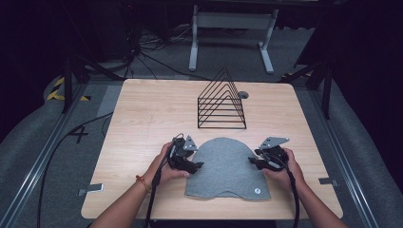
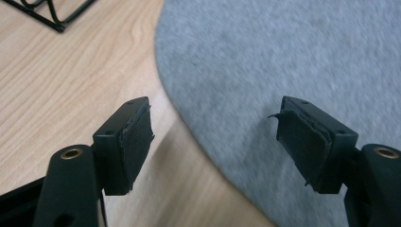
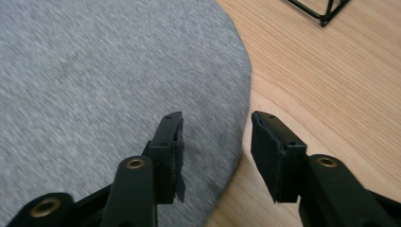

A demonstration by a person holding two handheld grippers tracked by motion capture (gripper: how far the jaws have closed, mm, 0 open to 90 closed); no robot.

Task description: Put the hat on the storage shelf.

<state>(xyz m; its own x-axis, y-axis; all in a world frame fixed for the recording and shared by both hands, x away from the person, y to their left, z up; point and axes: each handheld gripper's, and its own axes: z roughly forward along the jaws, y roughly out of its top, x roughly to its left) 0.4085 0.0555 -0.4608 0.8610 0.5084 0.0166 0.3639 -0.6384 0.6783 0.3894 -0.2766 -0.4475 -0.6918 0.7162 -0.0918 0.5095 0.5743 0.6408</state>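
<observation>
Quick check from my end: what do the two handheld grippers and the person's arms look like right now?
Both grippers are black, each with two flat rectangular jaws lined with worn dark pads and brass-coloured rivets at the joints. The left gripper and right gripper each carry a grey three-cornered plate on top and trail a black cable. The forearms are bare of sleeves; a red band circles the left wrist.

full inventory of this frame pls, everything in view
grey felt mat: 1, grey, flat at the table's near middle, between both grippers
wire file rack: 1, black, upright behind the mat
table: 1, light wood
white stand: 1, on the floor beyond the table
cables: several, black, floor at back left
left gripper: 1, black, open, straddling the mat's left edge
right gripper: 1, black, open, straddling the mat's right edge
hands: 2, holding the grippers
</observation>
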